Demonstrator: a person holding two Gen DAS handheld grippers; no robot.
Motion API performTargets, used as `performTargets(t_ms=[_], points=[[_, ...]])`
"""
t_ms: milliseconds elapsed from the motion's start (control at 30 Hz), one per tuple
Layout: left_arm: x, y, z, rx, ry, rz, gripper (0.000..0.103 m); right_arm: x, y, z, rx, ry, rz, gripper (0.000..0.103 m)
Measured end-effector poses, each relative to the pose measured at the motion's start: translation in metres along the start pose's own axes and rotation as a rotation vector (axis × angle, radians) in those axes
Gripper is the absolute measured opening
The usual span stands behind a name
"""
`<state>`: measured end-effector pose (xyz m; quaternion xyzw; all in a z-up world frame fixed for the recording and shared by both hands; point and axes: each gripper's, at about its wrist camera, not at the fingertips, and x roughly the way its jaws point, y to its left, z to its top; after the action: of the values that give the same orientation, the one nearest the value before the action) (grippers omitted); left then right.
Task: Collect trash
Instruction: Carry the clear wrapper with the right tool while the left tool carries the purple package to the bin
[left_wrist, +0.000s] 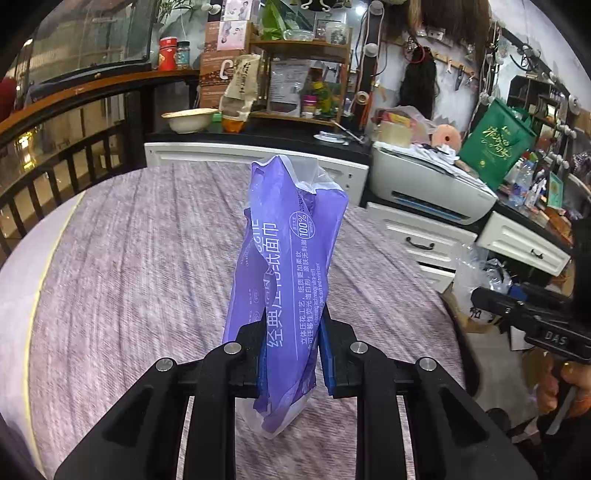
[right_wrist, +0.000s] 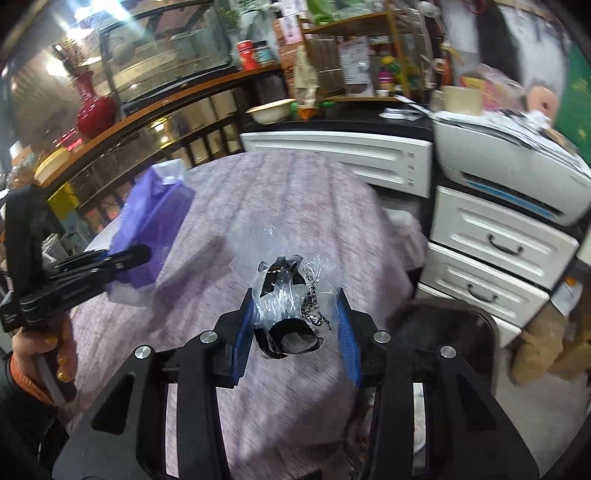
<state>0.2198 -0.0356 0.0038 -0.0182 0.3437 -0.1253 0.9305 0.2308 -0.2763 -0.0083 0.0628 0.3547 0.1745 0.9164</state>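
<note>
My left gripper (left_wrist: 291, 354) is shut on a purple tissue-pack wrapper (left_wrist: 288, 266) and holds it upright above the round table with the mauve cloth (left_wrist: 147, 258). The same wrapper (right_wrist: 155, 218) and the left gripper (right_wrist: 122, 258) show at the left of the right wrist view. My right gripper (right_wrist: 295, 328) is shut on a crumpled clear plastic wrapper with black print (right_wrist: 291, 295), held above the table's right edge. The right gripper also shows at the right of the left wrist view (left_wrist: 524, 314), with clear plastic (left_wrist: 480, 273) in front of it.
A dark bin (right_wrist: 454, 332) stands on the floor right of the table. White drawers (right_wrist: 495, 254) and a printer (right_wrist: 517, 170) are beyond it. A black counter (left_wrist: 258, 136) with a bowl (left_wrist: 188, 120) and shelves lies behind the table. A dark railing (left_wrist: 55, 166) runs on the left.
</note>
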Motion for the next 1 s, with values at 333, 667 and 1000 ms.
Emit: performTargets(t_ms=[333,667,1000], points=[[-0.004,-0.05,-0.008,0.019,-0.011,-0.089,0.022,-0.012,-0.072,-0.046,0.144,0.034,-0.123,0.042],[-0.005,-0.101,-0.007,0.074,-0.032,-0.165,0.022,0.036,-0.127,-0.085,0.265,0.147,-0.207,0.042],[0.011,-0.145,-0.013,0.111,0.0,-0.25,0.022,0.042,-0.147,-0.116,0.364,0.17,-0.252,0.08]])
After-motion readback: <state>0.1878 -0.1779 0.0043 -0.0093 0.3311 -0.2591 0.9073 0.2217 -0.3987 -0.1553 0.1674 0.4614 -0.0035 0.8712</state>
